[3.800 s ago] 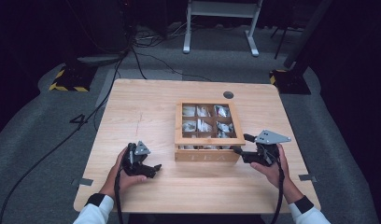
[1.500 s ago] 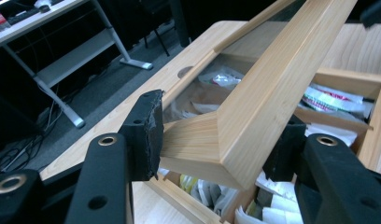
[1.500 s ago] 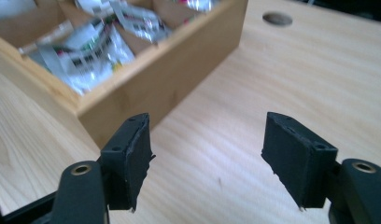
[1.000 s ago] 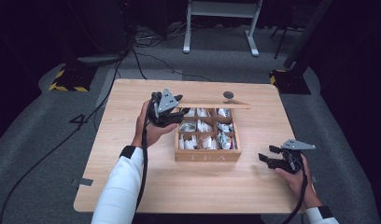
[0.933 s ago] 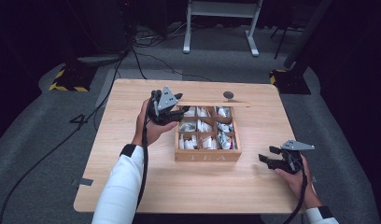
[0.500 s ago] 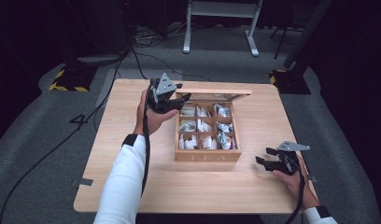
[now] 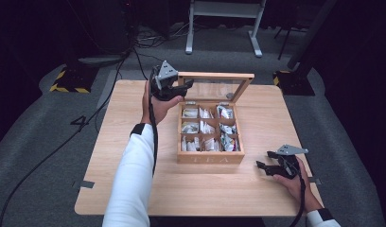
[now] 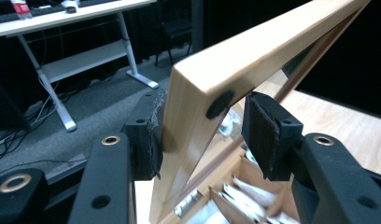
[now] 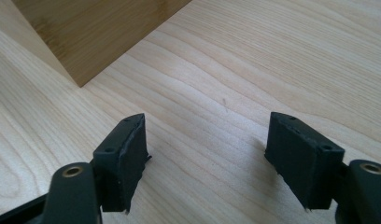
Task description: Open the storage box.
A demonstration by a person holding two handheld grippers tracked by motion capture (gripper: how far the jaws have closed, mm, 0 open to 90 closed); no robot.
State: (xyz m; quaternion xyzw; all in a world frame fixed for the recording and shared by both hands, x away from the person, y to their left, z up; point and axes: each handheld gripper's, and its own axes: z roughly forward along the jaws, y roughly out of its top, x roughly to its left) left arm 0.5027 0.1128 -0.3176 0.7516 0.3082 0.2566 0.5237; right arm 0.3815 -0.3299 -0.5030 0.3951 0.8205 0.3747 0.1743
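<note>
Left gripper astride box lid

My left hand-held gripper has left the near edge of the surface and swung the tea box's glass lid up to upright, while my right hand-held gripper has drawn back from the box, jaws apart.
</note>
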